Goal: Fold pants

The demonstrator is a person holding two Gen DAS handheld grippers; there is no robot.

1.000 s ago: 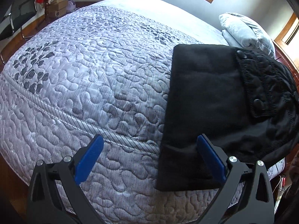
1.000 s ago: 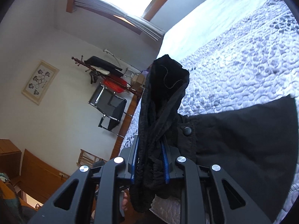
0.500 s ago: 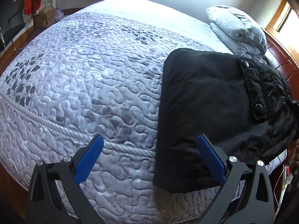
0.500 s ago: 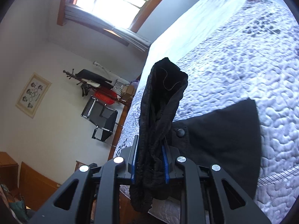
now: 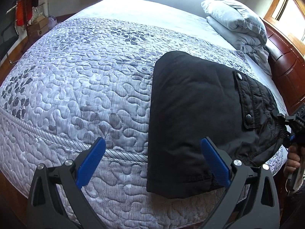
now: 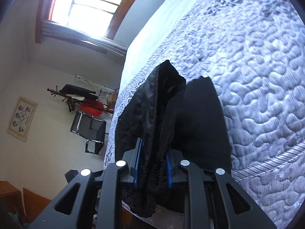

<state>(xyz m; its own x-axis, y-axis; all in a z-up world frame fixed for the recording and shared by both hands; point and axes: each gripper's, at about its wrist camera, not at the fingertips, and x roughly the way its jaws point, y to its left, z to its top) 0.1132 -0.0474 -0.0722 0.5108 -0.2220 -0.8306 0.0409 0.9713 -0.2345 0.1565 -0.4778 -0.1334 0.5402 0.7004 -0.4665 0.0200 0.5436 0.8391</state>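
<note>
Left gripper [image 5: 152, 160]: two matte black plastic arms, angular, with triangular cut-outs near the base; round silver screw heads at the joints; flat bright blue pads [image 5: 91, 162] lining the inner faces of the fingers.

Right gripper [image 6: 152, 164]: same black frame, four silver screw heads in a row, ribbed blue pads [image 6: 137, 164].

Right hand [image 5: 293, 159]: bare skin, fingers only partly seen at the frame edge.

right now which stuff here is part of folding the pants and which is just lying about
In the job:
- black pants, lying on the bed
- right gripper, shut on the pants' waistband
- left gripper, open, holding nothing

Lying about:
- grey pillow
- quilted bedspread
- black chair
- framed picture
</note>
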